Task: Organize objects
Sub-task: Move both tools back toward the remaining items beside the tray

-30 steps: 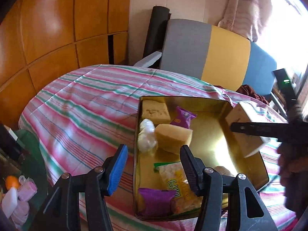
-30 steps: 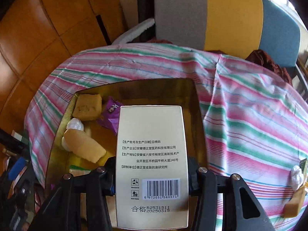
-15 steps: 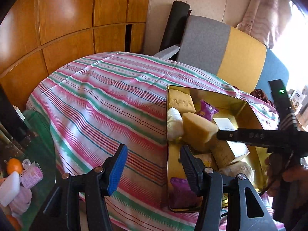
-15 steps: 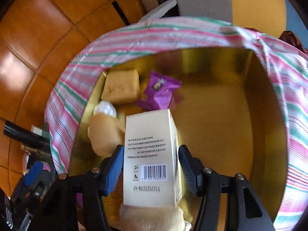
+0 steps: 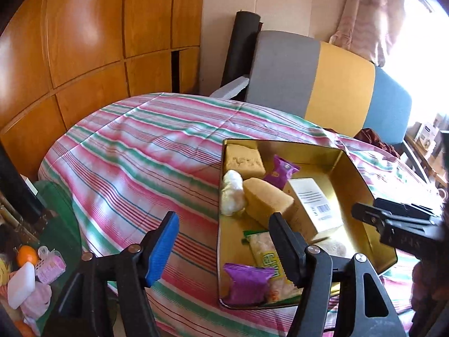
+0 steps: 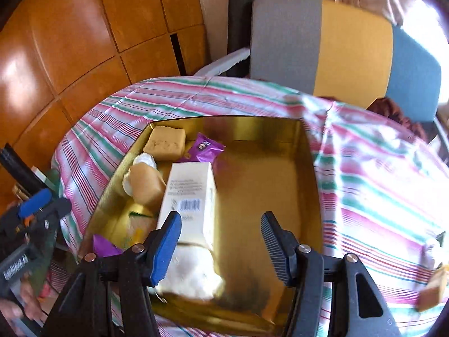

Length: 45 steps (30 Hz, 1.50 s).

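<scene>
A gold tin tray (image 5: 362,179) (image 6: 311,168) lies on the striped tablecloth. In it lie a cream box with a barcode (image 5: 313,205) (image 6: 193,196), sponge cakes (image 5: 244,160) (image 5: 266,200), purple snack packets (image 5: 280,170) (image 5: 247,282), a white wrapped bun (image 5: 232,192) and a green-printed cracker pack (image 5: 268,255). My right gripper (image 6: 220,245) is open and empty just above the tray's near end, the box free beside its left finger. My left gripper (image 5: 224,245) is open and empty over the tray's left rim.
A grey, yellow and blue chair (image 5: 322,81) stands behind the table. Wooden panels (image 5: 84,42) fill the left. A green side surface (image 5: 28,258) with an orange and pink packets sits lower left. A cake piece (image 6: 433,289) and white bun (image 6: 435,248) lie on the cloth at right.
My right gripper opened and let go of the cream box, which now lies in the tray, then drew back. My left gripper shifted a little toward the tray.
</scene>
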Available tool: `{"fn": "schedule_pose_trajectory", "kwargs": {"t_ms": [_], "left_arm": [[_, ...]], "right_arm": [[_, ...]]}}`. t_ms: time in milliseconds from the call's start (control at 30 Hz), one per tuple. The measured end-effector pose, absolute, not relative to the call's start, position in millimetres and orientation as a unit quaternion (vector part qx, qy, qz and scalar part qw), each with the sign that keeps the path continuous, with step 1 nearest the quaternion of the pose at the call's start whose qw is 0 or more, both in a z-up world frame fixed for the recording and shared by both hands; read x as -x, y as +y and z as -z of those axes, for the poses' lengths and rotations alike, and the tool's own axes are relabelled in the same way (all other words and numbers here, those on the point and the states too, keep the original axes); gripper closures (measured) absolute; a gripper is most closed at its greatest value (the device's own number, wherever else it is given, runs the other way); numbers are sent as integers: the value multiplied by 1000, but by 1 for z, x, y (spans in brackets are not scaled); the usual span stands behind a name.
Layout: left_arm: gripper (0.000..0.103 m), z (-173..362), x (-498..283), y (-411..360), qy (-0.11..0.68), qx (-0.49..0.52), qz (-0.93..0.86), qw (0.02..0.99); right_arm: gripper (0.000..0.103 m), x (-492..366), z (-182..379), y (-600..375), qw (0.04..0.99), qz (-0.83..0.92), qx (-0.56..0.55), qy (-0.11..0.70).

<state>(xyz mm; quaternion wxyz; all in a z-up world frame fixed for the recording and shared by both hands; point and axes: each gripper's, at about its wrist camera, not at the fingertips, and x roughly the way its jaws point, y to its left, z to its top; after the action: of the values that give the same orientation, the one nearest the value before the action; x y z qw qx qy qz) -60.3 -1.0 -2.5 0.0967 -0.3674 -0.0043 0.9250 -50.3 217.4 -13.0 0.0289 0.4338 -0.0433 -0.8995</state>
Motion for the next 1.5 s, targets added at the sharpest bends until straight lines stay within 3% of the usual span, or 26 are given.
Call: {"fn": "schedule_pose_trajectory", "kwargs": {"t_ms": [133,633,833,1033,1233,1367,1500], "left_arm": [[32,-2,56,10,9,361,-927,107],[31,-14,38,67,59,349,-921,163],[31,-15,34,98,83,347,-914,194],[31,-20,32,132,105,337,-905,237],[31,-25,34,163,117,329,-900,260],[31,-20,34,189,134,337,-889,279],[31,-14,29,217,147,346,-875,304]], "right_arm": [[37,29,6,223,13,909,-416,-21],[35,-33,-6,282,-41,918,-393,-36],[35,-58,-6,344,-108,911,-393,-58],[35,-99,-11,432,-233,889,-387,-81],[35,-158,2,527,-384,828,-378,-157],[35,-198,18,574,-424,786,-337,-298],[35,-212,28,586,-429,763,-328,-355]]}}
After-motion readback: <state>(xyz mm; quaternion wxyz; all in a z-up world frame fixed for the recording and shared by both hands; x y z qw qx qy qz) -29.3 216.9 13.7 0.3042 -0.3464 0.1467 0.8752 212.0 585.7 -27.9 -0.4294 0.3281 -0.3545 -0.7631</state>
